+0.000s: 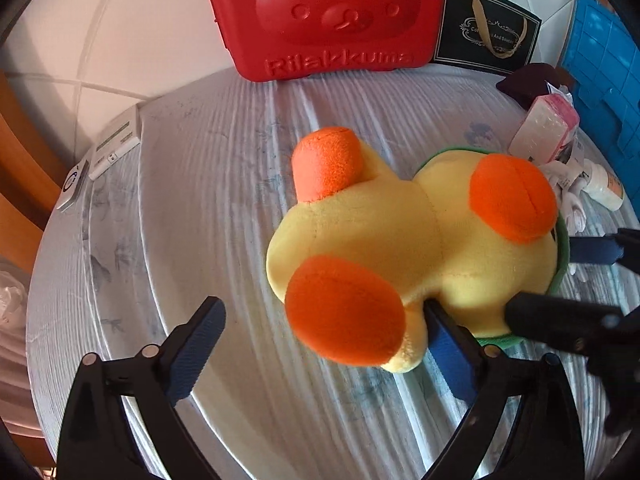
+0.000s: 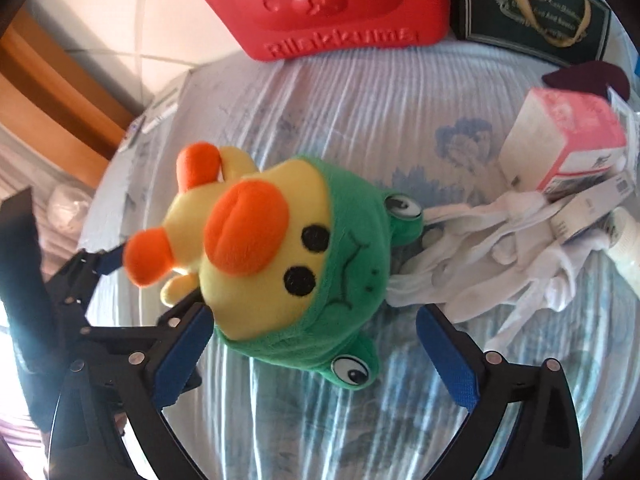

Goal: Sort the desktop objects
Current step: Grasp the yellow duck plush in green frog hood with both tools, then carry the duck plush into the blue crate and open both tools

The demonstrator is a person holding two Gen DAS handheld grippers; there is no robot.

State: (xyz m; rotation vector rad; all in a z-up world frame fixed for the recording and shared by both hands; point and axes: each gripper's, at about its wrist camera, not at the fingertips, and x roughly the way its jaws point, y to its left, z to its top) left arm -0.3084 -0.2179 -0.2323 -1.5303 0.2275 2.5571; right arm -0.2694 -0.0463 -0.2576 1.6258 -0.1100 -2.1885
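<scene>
A yellow plush duck (image 1: 400, 240) with orange feet and beak and a green frog hood lies on its back on the table; it also shows in the right wrist view (image 2: 280, 248). My left gripper (image 1: 324, 344) is open, its jaws standing either side of the duck's near orange foot. My right gripper (image 2: 312, 344) is open, its jaws standing either side of the duck's hooded head. The right gripper also shows in the left wrist view (image 1: 560, 280), wide around the head. White gloves (image 2: 500, 248) lie to the right of the duck.
A red Rilakkuma case (image 1: 328, 16) and a dark gift bag (image 1: 488, 28) stand at the back. A pink box (image 2: 568, 144), a white bottle (image 1: 604, 186) and a blue crate (image 1: 604, 80) are at the right. Small white devices (image 1: 108, 152) lie at the table's left edge.
</scene>
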